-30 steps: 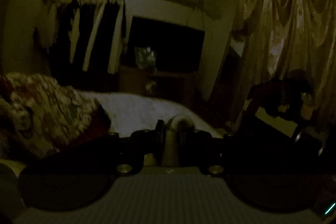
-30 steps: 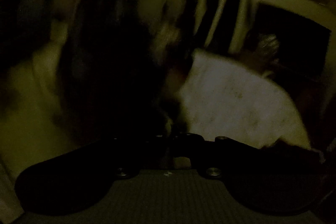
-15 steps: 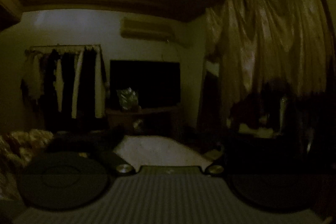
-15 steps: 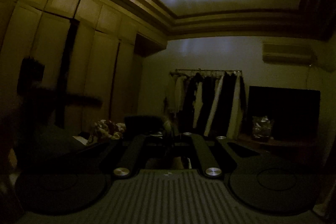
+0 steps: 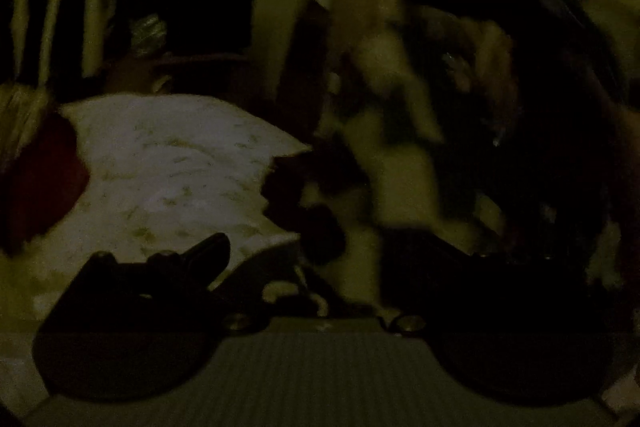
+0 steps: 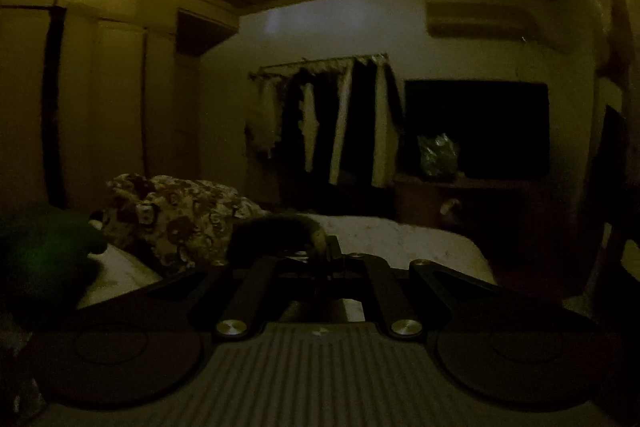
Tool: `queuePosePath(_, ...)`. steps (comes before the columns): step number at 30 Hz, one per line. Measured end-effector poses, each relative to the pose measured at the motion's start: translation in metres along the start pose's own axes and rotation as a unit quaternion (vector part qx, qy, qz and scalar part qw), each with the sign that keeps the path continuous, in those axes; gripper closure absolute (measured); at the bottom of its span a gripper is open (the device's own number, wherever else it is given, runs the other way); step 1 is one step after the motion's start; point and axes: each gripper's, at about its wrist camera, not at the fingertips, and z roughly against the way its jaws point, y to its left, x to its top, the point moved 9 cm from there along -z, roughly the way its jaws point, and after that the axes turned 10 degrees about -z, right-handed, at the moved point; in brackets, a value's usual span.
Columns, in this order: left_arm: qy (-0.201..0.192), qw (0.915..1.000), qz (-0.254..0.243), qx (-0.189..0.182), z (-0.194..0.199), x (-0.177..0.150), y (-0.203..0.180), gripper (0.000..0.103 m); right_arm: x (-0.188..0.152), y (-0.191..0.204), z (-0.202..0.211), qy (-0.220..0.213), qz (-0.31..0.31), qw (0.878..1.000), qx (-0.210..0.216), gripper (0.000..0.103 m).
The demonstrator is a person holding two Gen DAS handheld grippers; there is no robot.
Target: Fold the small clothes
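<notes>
The right tool [image 6: 320, 259] has its two fingers pressed together, and a dark, fuzzy piece of clothing [image 6: 276, 231] sits at their tips, at about 11 o'clock from them. The view is dim, so whether the cloth is actually pinched between the fingers cannot be told for sure; it looks caught there. Beyond it lies the bed [image 6: 400, 239] with a pale cover, and at 10 o'clock a flowered quilt [image 6: 176, 215] is heaped on it. At 9 o'clock a dark green shape [image 6: 48, 247] fills the edge of the view. Farther off, at 12 o'clock, clothes hang on a rail [image 6: 328, 123] against the wall, and at 2 o'clock stands a dark television [image 6: 476, 131] with a shiny bag [image 6: 438, 155] just beside it.

The left tool [image 5: 320, 259] has its fingers spread wide apart with nothing between them; the left finger [image 5: 208, 251] shows dark over the bed's pale cover [image 5: 172, 163]. The picture is blurred. At 1 o'clock is a muddle of dark and light shapes that cannot be made out. At 10 o'clock the television [image 5: 188, 7] shows again.
</notes>
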Motion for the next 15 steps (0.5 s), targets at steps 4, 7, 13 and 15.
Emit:
queuePosePath(4,-0.009,0.9987,-0.049,-0.004,0.008,0.002,-0.043,0.001,-0.010,-0.017,-0.018,0.017,-0.030,0.999,-0.017,0.097)
queuePosePath(7,0.008,0.9984,-0.055,-0.014,-0.009,0.000,-0.061,0.001,-0.022,-0.019,-0.022,0.024,-0.047,0.999,-0.010,0.097)
queuePosePath(13,0.056,0.9951,-0.079,0.023,-0.059,-0.025,-0.072,0.023,-0.017,-0.020,-0.011,0.015,-0.050,0.999,-0.010,0.096)
queuePosePath(15,0.066,0.9961,-0.056,0.014,-0.073,-0.028,-0.065,0.078,-0.017,-0.022,-0.009,0.015,-0.049,0.999,-0.013,0.096)
